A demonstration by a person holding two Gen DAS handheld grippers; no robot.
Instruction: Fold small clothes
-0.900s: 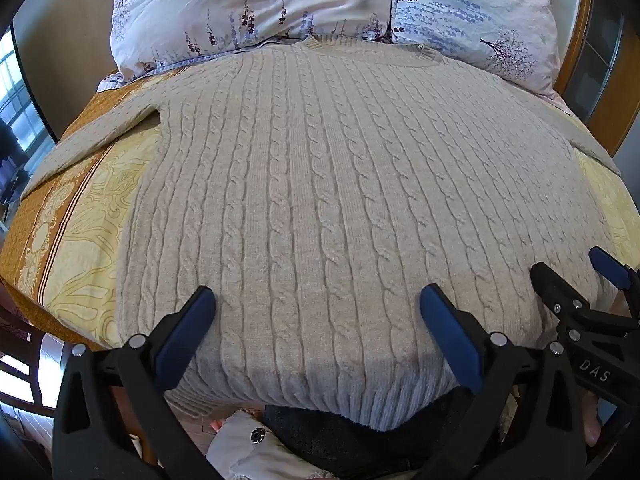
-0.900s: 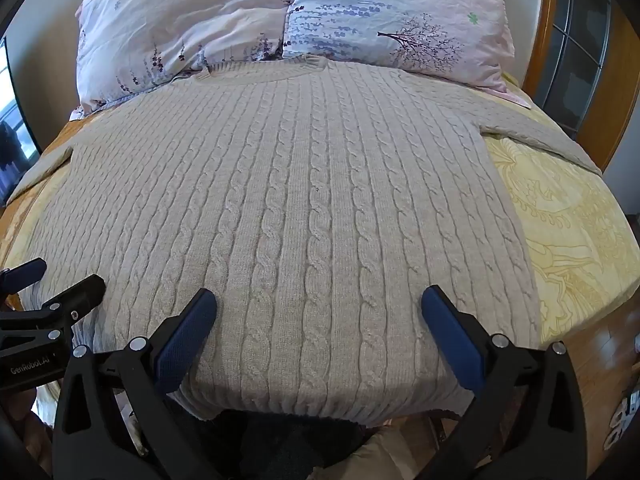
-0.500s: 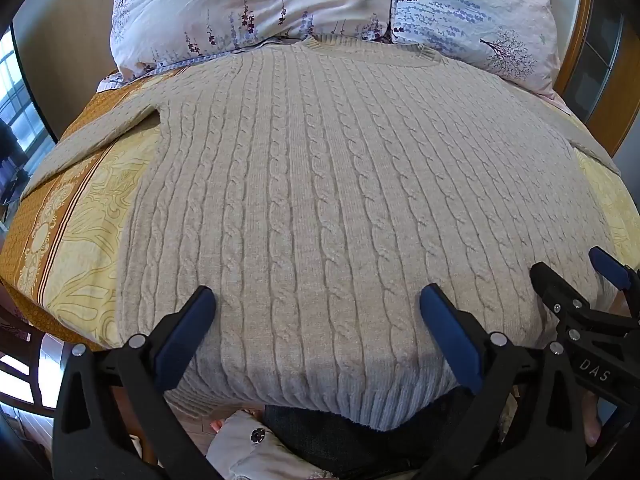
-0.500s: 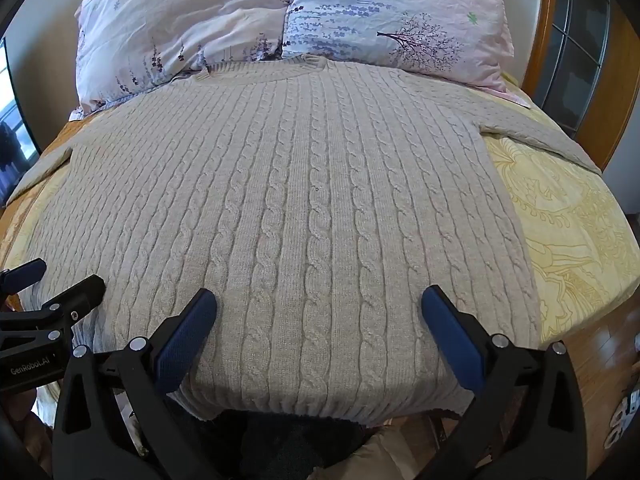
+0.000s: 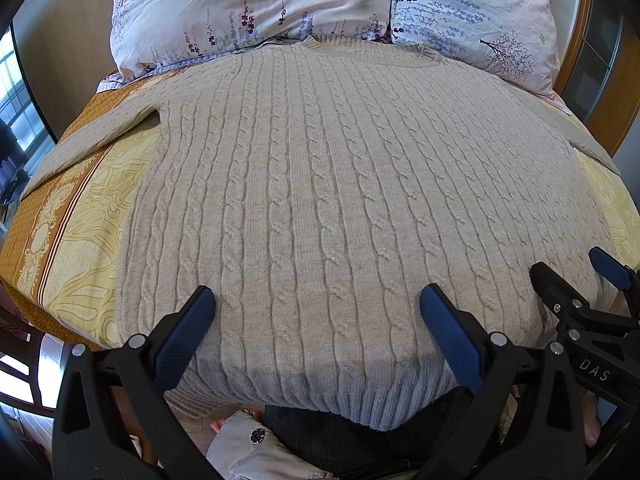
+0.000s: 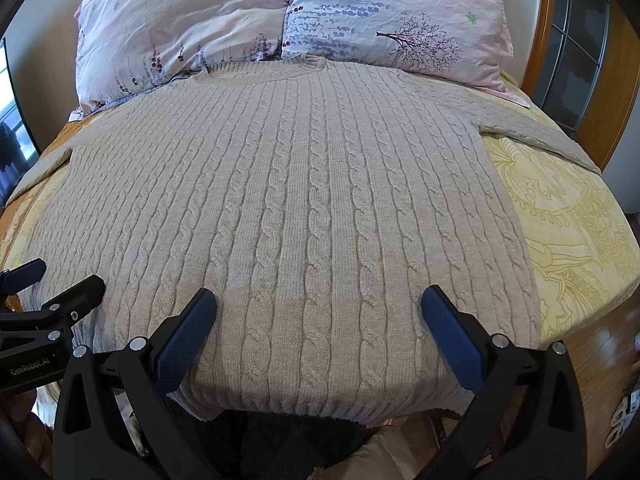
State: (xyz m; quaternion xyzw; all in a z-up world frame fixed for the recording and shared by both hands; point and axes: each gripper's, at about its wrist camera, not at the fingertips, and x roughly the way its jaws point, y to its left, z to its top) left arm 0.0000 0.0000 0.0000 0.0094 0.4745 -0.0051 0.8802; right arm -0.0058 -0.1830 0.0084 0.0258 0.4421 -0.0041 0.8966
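One beige cable-knit sweater [image 5: 340,200] spread flat at frame centre, left gripper [image 5: 316,320] and right gripper [image 6: 320,320] held wide apart, nothing clamped.

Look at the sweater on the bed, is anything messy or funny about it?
Nothing stands out. The sweater lies flat and smooth on the bed, neck up by the pillows, sleeves spread out to both sides. Its bottom edge hangs a little over the near edge of the bed.
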